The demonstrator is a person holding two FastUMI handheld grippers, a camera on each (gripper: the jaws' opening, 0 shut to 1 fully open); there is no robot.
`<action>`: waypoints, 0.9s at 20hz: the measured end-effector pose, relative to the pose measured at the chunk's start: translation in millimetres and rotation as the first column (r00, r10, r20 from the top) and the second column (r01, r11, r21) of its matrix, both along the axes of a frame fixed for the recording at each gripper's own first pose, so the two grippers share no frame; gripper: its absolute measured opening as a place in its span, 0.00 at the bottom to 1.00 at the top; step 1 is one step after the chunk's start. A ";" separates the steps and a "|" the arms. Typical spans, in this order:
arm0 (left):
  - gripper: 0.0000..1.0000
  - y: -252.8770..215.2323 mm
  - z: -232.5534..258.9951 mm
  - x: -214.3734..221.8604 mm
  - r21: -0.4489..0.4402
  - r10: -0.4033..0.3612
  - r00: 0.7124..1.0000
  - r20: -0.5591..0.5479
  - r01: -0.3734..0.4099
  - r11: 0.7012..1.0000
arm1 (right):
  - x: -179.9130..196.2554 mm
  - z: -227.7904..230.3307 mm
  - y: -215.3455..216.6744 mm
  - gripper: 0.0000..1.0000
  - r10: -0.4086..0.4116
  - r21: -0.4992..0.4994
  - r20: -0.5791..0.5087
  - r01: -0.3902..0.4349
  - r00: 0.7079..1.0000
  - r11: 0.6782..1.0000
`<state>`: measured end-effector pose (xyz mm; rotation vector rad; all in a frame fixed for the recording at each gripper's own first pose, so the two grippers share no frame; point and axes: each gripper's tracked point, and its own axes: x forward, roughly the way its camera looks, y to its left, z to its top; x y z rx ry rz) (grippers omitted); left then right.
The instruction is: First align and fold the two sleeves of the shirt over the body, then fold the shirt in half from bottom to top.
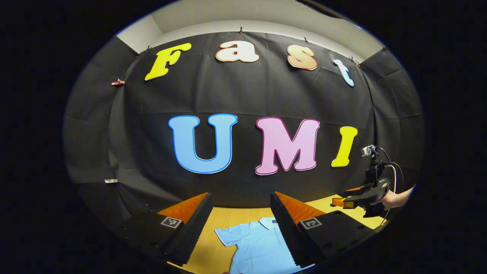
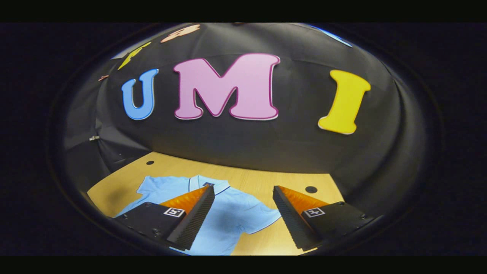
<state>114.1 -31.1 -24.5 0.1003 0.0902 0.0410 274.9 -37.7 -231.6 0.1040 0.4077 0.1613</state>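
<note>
While the light blue short-sleeved polo shirt lies flat on the pale wooden table, collar toward the wall, both grippers hover above it. The right gripper, jaws wide and empty, hangs over the near sleeve. The left gripper, equally wide, faces the opposite sleeve.

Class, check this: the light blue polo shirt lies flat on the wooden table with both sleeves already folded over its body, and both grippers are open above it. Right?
Not quite. The sleeves are not folded yet: in the right gripper view the shirt lies spread on the table with both sleeves out to the sides. The rest holds: the left gripper and right gripper are open.
</note>
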 end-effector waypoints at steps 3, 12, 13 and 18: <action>0.97 -0.1 -5.7 5.7 0.040 0.023 0.999 -0.028 -0.022 0.999 | 21.9 -59.2 -8.0 0.97 0.006 0.007 -0.099 -0.006 0.995 1.000; 0.95 6.1 -24.0 14.0 0.081 0.126 0.987 -0.098 -0.119 0.990 | 48.4 -204.5 -49.2 0.97 -0.032 -0.003 -0.344 0.033 0.938 0.999; 0.95 3.8 -28.9 14.6 0.082 0.129 0.986 -0.107 -0.120 0.989 | 48.7 -214.1 -51.3 0.97 -0.030 -0.009 -0.361 0.028 0.932 1.000; 0.95 -18.8 -34.2 24.7 0.100 0.122 0.985 -0.121 -0.110 0.989 | 33.6 -247.5 -47.7 0.98 -0.002 -0.025 -0.460 -0.011 0.888 1.000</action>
